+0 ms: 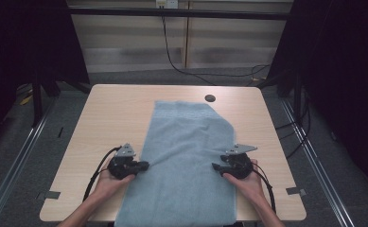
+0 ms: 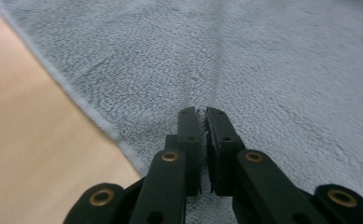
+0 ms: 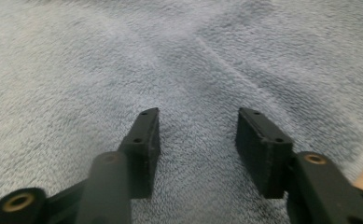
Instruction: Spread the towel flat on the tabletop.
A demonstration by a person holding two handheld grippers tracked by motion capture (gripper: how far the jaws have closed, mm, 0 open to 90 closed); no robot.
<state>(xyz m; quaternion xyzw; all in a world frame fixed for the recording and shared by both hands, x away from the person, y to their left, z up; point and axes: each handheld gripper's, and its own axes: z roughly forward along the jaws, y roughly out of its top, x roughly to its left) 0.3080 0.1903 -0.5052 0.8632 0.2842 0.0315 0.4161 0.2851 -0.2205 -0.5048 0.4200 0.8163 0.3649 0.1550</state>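
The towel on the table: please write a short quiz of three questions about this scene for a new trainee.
1. True or false: the left gripper has its jaws wide apart.
2. Which gripper stands open above the towel? A) left B) right
3. What small dark mark lies on the table beyond the towel's far edge?

Key: 1. False, they are shut, at the towel's left edge. 2. B. 3. A round dark hole.

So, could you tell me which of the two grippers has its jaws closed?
The left gripper, at the towel's left edge: its jaws meet, while the right gripper's stand apart over the cloth.
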